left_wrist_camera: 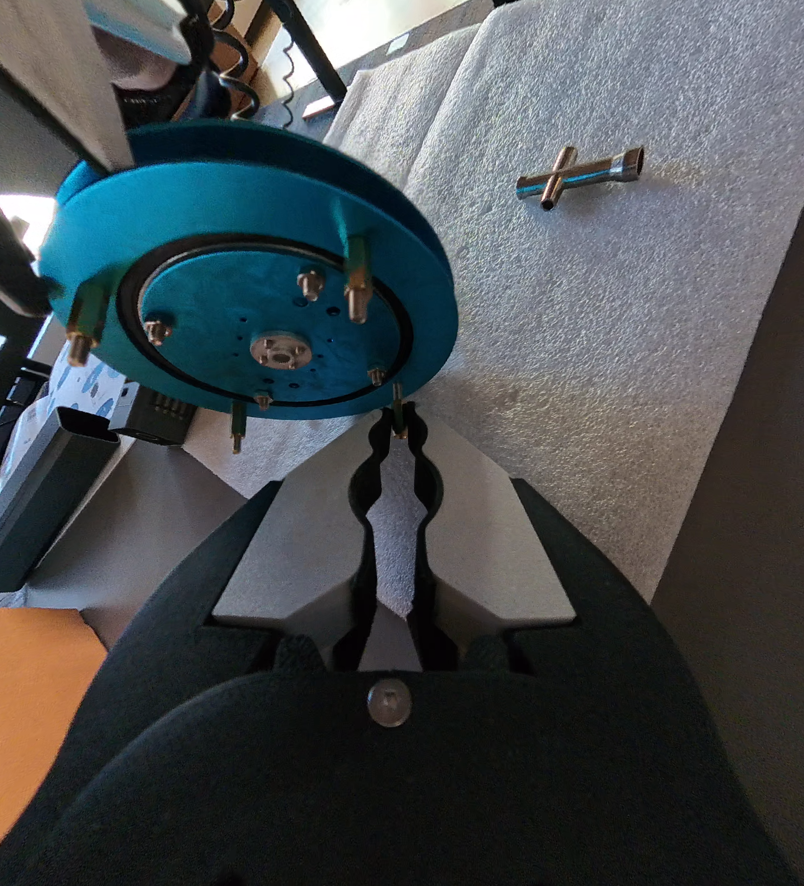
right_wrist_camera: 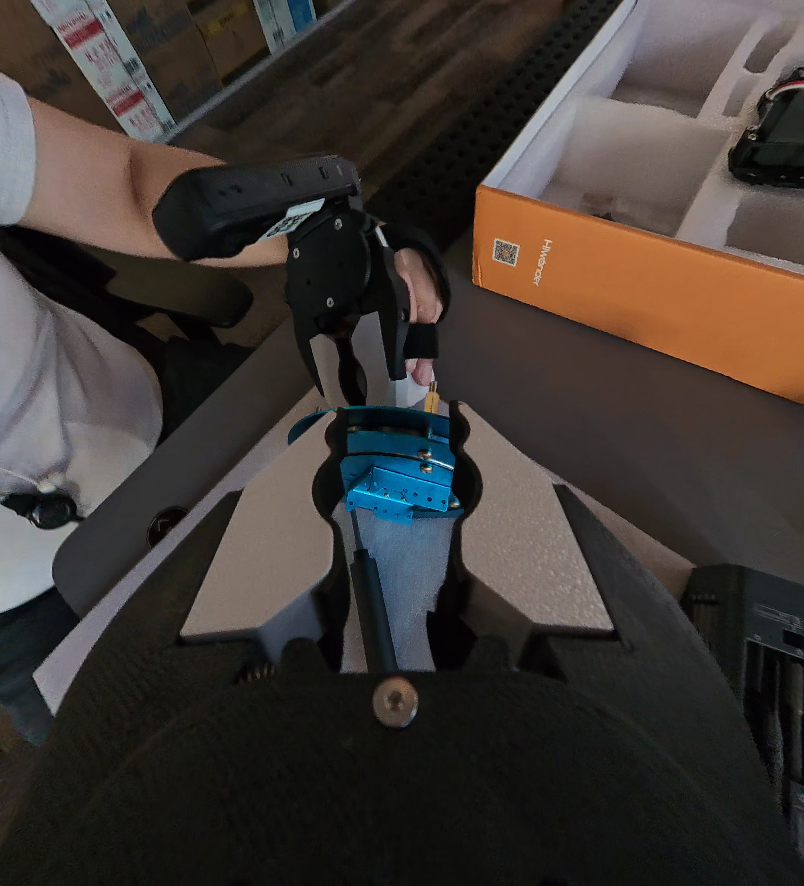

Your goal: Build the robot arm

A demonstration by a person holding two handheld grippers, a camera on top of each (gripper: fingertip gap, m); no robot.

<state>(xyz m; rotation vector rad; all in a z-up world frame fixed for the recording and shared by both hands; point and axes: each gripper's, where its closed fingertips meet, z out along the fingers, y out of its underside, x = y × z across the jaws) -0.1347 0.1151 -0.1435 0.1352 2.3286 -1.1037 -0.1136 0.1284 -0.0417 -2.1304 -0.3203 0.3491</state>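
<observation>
A blue round metal disc assembly (left_wrist_camera: 246, 268) with several brass standoffs and a silver hub is held up on edge above the white foam sheet (left_wrist_camera: 582, 335). My left gripper (left_wrist_camera: 398, 421) is shut on one thin brass standoff (left_wrist_camera: 399, 424) at the disc's lower rim. My right gripper (right_wrist_camera: 397, 416) is shut on the disc assembly (right_wrist_camera: 390, 460), clamping its edge and blue bracket; one of its fingers (left_wrist_camera: 2, 268) shows at the left of the left wrist view. The left gripper (right_wrist_camera: 354, 393) shows just beyond the disc in the right wrist view, held by a gloved hand.
A cross-shaped metal socket wrench (left_wrist_camera: 580, 177) lies on the foam. An orange box (right_wrist_camera: 654, 297) with foam compartments holds a black servo (right_wrist_camera: 793, 139). A black-handled tool (right_wrist_camera: 376, 609) lies under the right gripper. A black device (right_wrist_camera: 764, 671) sits at the right. A person's arm (right_wrist_camera: 93, 192) is at the left.
</observation>
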